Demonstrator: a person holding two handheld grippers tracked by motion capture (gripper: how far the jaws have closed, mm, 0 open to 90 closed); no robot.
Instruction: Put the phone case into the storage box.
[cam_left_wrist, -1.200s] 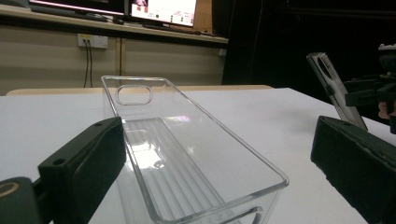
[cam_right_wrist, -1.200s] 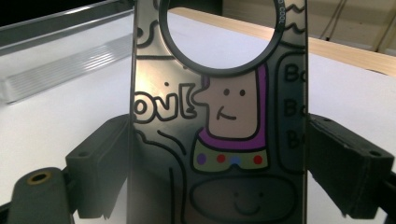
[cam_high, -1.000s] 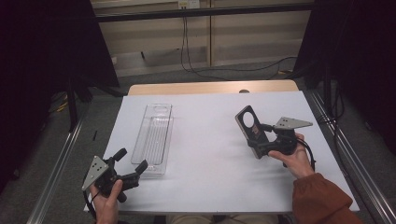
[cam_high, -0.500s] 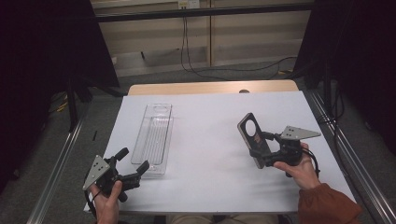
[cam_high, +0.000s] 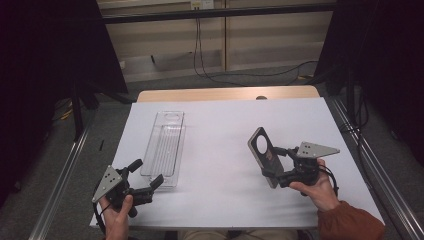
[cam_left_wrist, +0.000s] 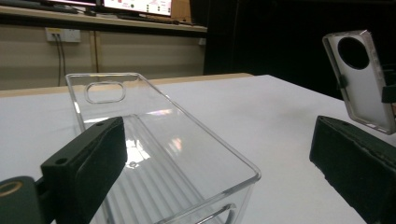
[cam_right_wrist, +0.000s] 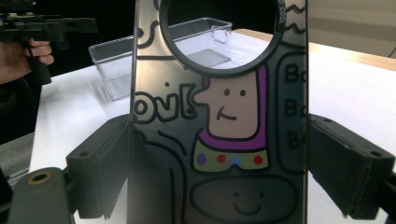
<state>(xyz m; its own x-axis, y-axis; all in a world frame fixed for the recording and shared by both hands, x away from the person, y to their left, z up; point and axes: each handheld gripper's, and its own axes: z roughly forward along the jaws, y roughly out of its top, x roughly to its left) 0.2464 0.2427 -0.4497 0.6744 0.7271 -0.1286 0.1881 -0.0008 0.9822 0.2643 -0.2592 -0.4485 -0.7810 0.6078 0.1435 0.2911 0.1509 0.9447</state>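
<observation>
Indoors, a white table (cam_high: 220, 150) is being lit against dark curtains and a cabled beige wall. Left of centre, a clear tray (cam_high: 165, 147) is lying empty. At right, a phone case (cam_high: 265, 155) is being held upright above the tabletop, clamped in the right gripper (cam_high: 274, 162). The left gripper (cam_high: 147, 176) is being kept open beside the tray's near end.

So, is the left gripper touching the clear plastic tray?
Apart. In the left gripper view the left gripper has both black jaws wide of the clear plastic tray, with white table showing between them.
</observation>
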